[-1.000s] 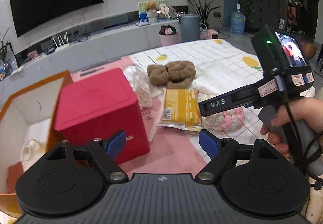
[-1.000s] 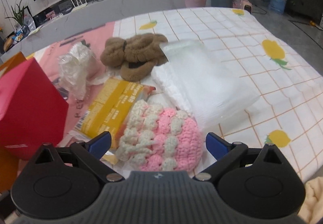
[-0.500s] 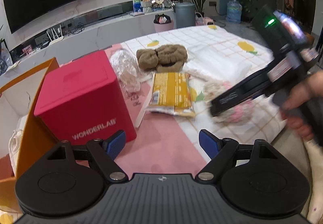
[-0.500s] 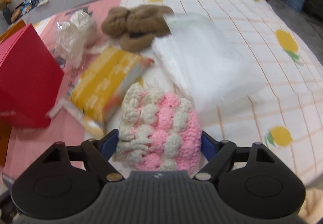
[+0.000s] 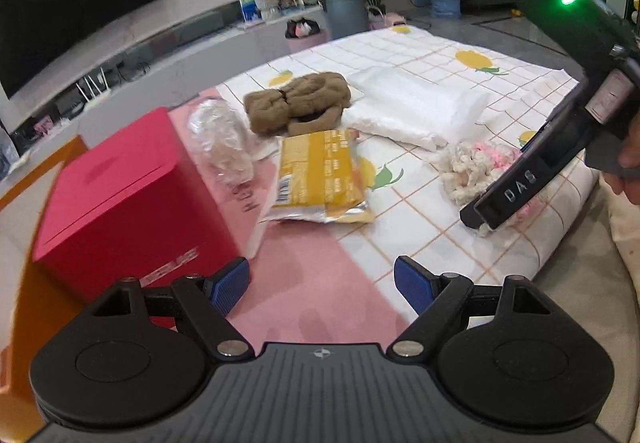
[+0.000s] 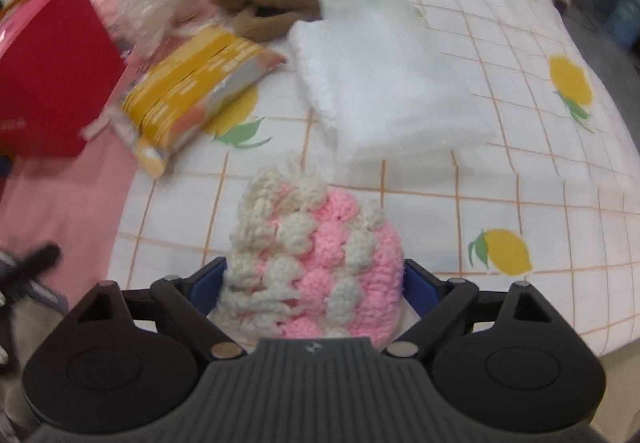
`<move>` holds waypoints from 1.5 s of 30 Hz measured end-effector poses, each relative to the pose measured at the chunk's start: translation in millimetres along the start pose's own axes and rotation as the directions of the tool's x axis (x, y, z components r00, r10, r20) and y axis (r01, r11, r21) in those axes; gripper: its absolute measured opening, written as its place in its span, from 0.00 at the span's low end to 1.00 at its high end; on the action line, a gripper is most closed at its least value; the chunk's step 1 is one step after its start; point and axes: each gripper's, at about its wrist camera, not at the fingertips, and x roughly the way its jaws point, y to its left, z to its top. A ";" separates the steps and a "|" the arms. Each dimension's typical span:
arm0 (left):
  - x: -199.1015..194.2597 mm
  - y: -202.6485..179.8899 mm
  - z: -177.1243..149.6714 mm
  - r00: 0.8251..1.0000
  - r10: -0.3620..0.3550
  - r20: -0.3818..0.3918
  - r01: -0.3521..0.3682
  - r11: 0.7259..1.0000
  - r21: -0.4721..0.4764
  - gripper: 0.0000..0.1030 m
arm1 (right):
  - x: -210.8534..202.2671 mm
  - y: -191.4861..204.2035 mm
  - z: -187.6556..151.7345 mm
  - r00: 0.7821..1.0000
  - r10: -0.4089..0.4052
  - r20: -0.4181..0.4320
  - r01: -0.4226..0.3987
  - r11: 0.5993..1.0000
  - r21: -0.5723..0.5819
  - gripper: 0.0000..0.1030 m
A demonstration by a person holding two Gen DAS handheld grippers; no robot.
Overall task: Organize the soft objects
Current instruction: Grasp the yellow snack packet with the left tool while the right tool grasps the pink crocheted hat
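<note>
A pink and white crochet hat [image 6: 312, 251] lies on the lemon-print cloth [image 6: 520, 171] near the table's front edge. My right gripper [image 6: 312, 291] straddles it. Both blue pads touch the hat's sides, and the jaws are opening slightly with the hat still between them. From the left wrist view, one black finger of the right gripper [image 5: 492, 203] crosses the hat [image 5: 464, 167]. My left gripper [image 5: 320, 283] is open and holds nothing, low over the pink cloth beside a red box [image 5: 128, 199]. A brown fuzzy bundle [image 5: 300, 107] and a white fluffy pack [image 5: 412, 111] lie further back.
A yellow packet [image 5: 320, 175] and a clear bag holding something cream [image 5: 220, 139] sit between the red box and the hat. An orange box wall [image 5: 24, 283] stands at the far left. A person's hand [image 5: 628, 171] grips the right handle. A TV and a low shelf line the back wall.
My right gripper came down around the crochet hat and its pads closed in on it. The left gripper drifted lower, and the red box now sits closer to its left finger.
</note>
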 end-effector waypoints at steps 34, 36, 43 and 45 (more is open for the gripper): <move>114.7 2.7 65.0 0.995 -0.030 -0.097 0.005 0.969 -0.247 0.82 | 1.3 -0.3 -0.3 0.999 0.025 0.034 -0.022 0.995 -0.100 0.88; 103.6 -2.9 55.0 0.997 -0.036 -0.074 0.017 0.971 -0.240 0.80 | 0.9 -0.4 -0.6 0.999 0.026 0.034 -0.023 0.995 -0.101 0.88; 59.4 -5.7 17.0 0.997 -0.043 -0.064 0.024 0.962 -0.273 0.75 | 0.3 1.3 -1.5 0.999 0.036 0.031 -0.032 0.991 -0.126 0.88; 50.7 4.6 8.1 0.996 -0.054 -0.072 0.031 0.956 -0.291 0.75 | -0.4 1.2 -2.6 0.999 0.038 0.029 -0.034 0.991 -0.129 0.88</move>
